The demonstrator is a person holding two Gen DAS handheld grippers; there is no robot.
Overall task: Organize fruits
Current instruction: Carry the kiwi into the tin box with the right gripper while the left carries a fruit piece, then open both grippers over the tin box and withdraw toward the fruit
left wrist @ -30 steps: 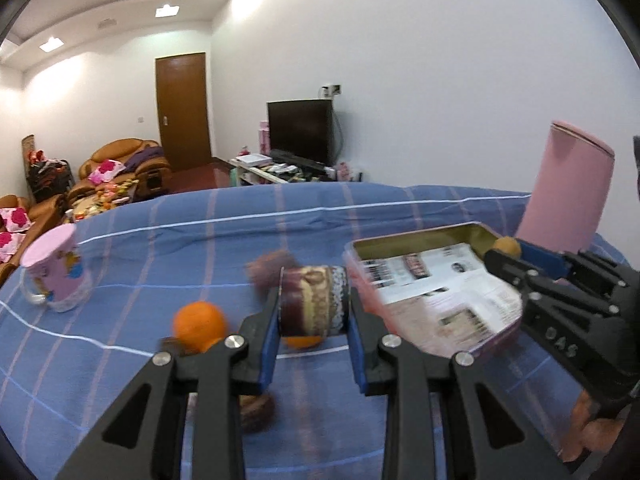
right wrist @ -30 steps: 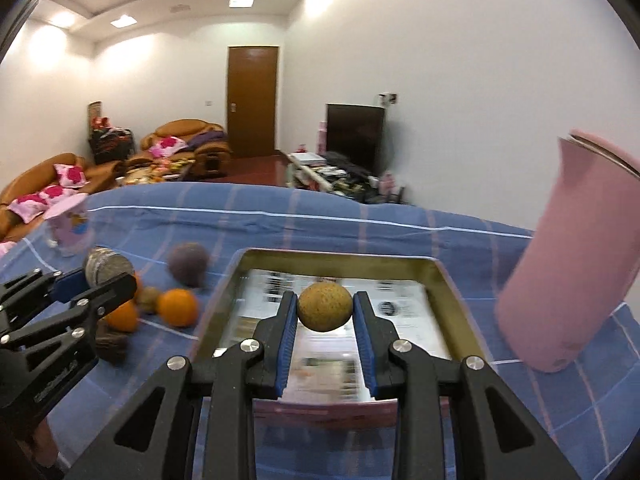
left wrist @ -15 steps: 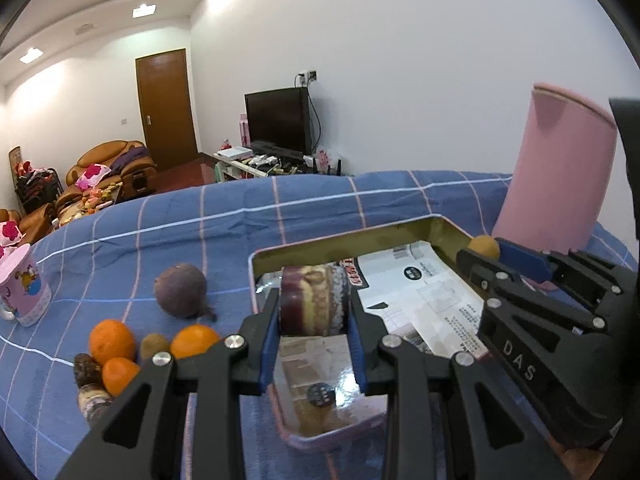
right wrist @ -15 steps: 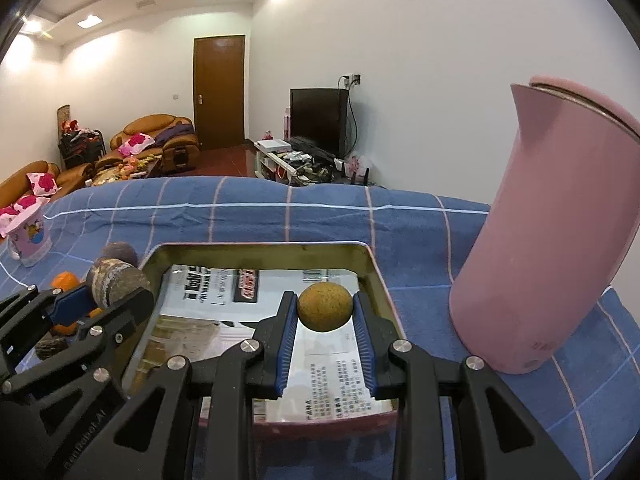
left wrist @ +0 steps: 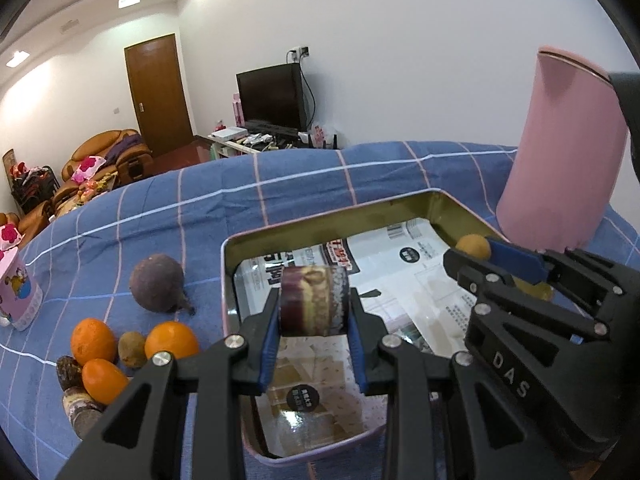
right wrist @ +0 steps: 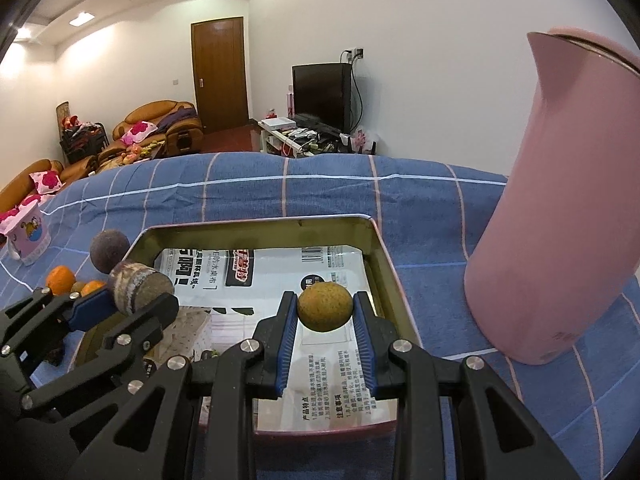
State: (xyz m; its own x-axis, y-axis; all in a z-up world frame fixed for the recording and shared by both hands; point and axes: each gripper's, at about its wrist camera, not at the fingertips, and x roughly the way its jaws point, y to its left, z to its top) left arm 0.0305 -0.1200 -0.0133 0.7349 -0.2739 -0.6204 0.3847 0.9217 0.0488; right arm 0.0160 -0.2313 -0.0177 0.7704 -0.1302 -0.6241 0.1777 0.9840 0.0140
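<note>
Home living room — sofas, television, door.

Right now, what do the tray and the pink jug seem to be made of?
Tray: likely thin metal, with glossy gold inner walls that reflect the printed paper lining it. Pink jug: smooth matte shell, plastic or coated metal; the surface alone leaves it open.

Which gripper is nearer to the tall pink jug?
Right. The right gripper is over the metal tin's jug-side edge, beside the tall pink jug; the left gripper is over the tin's far side.
</note>
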